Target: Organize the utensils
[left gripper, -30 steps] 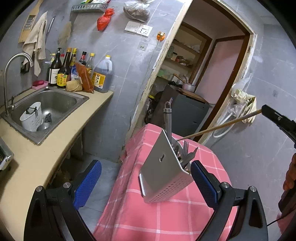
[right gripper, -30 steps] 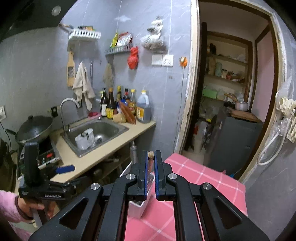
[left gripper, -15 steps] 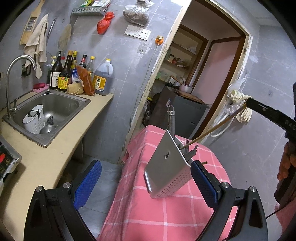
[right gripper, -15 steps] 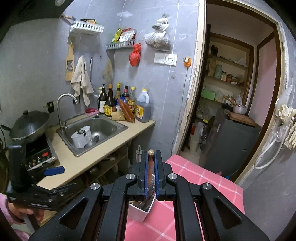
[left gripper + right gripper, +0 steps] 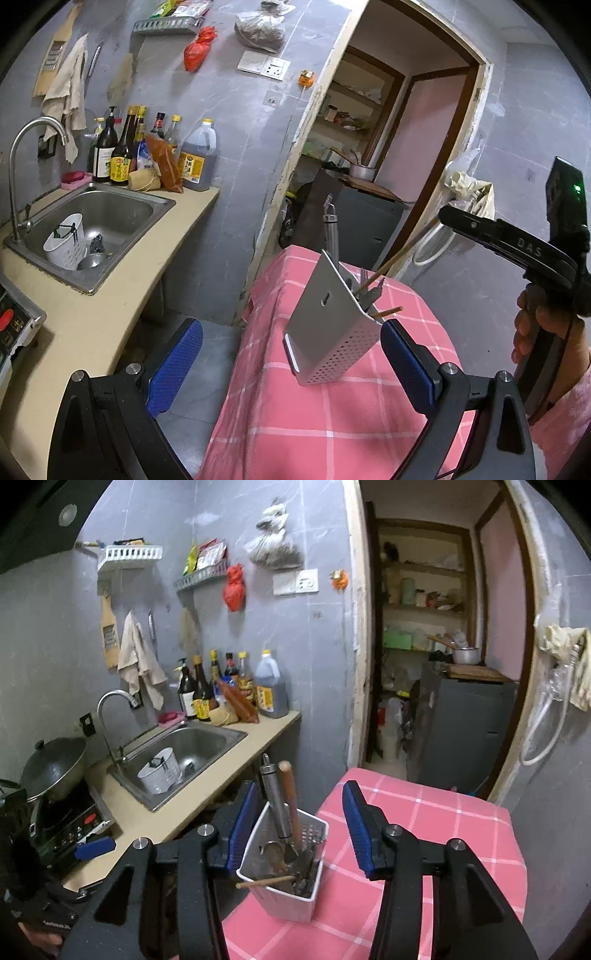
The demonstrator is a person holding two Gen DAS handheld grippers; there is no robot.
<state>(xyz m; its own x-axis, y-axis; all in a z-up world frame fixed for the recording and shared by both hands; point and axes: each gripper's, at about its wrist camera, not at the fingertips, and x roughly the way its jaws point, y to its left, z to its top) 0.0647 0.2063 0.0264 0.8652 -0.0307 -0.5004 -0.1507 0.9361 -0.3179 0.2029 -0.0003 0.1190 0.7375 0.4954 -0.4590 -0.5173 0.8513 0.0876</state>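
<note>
A perforated metal utensil holder [image 5: 332, 325] stands on the pink checked tablecloth [image 5: 332, 417]; it also shows in the right wrist view [image 5: 288, 871]. It holds a steel-handled tool [image 5: 275, 805], a wooden-handled utensil [image 5: 290, 797], forks and a wooden chopstick [image 5: 266, 881]. My right gripper [image 5: 299, 823] is open right above the holder, its jaws either side of the handles. In the left wrist view a chopstick [image 5: 402, 253] leans from the holder toward the right gripper's tip. My left gripper [image 5: 291, 354] is open and empty in front of the holder.
A beige counter [image 5: 103, 314] with a steel sink [image 5: 96, 229] and a white basket [image 5: 66, 242] lies to the left, with bottles [image 5: 122, 147] behind. A wok [image 5: 51, 768] sits on a stove. A doorway with a grey cabinet [image 5: 461, 716] is behind the table.
My right gripper was shut on a chopstick; it has moved over the holder and opened, and the chopstick now rests in the holder. My left gripper shifted slightly.
</note>
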